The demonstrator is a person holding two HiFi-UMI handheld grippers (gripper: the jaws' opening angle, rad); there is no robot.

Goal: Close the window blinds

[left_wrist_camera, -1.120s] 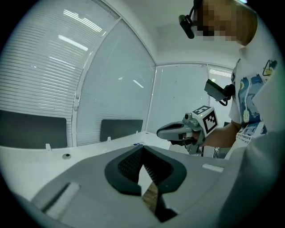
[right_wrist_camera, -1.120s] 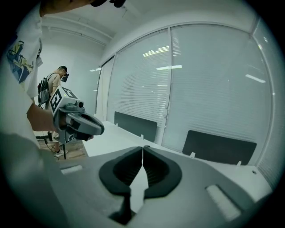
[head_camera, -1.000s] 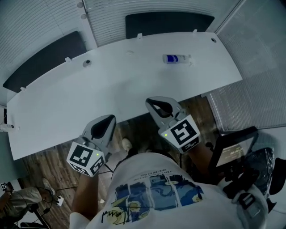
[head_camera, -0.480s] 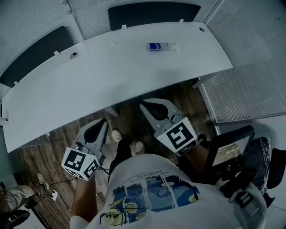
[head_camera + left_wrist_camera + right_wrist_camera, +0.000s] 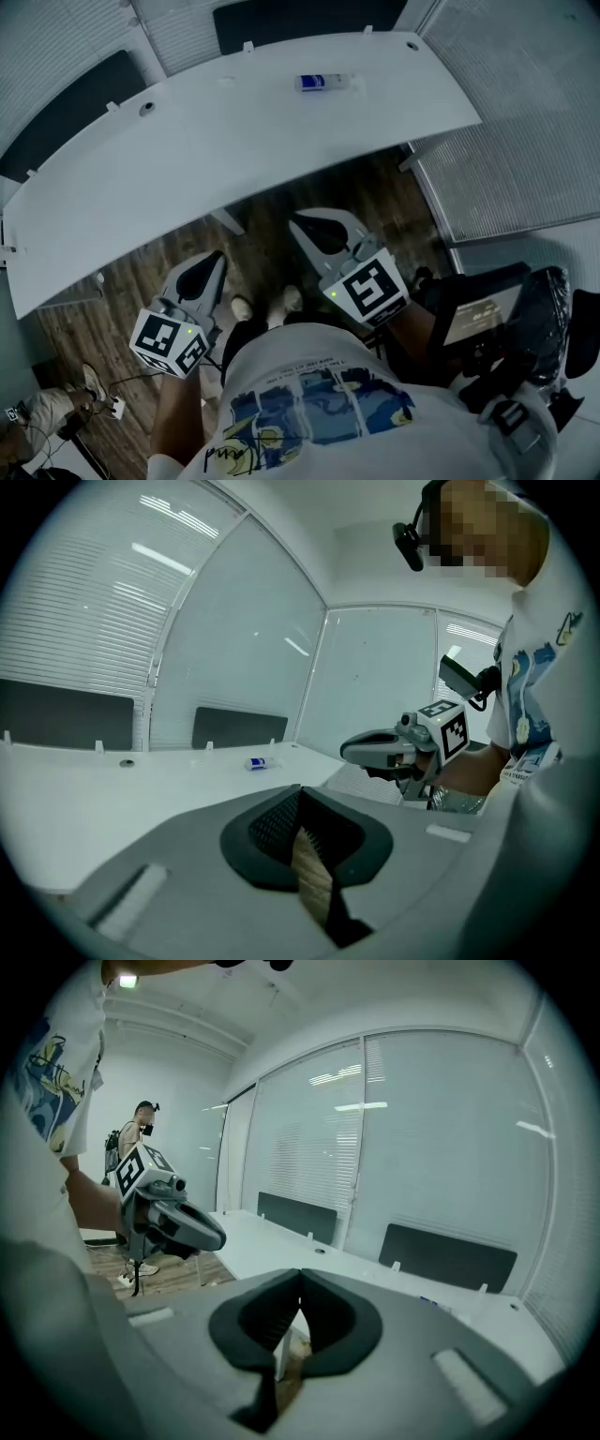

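Note:
Slatted window blinds (image 5: 525,131) hang along the glass walls behind and to the right of the white desk; they also show in the left gripper view as blinds (image 5: 84,602) and in the right gripper view as blinds (image 5: 314,1147). My left gripper (image 5: 206,267) is shut and empty, held over the wooden floor short of the desk's near edge. My right gripper (image 5: 319,225) is shut and empty too, a little further forward. Each one shows in the other's view: right gripper (image 5: 370,750), left gripper (image 5: 202,1232). Both are well away from the blinds.
A long curved white desk (image 5: 234,141) lies between me and the windows, with a small blue-labelled bottle (image 5: 323,82) on it and dark partition panels (image 5: 66,103) behind. A black device with a screen (image 5: 487,319) sits at my right. Another person (image 5: 141,1129) stands far left.
Both grippers have drawn back from the desk's near edge and now hang over the wooden floor. The desk has slid up and away in the head view.

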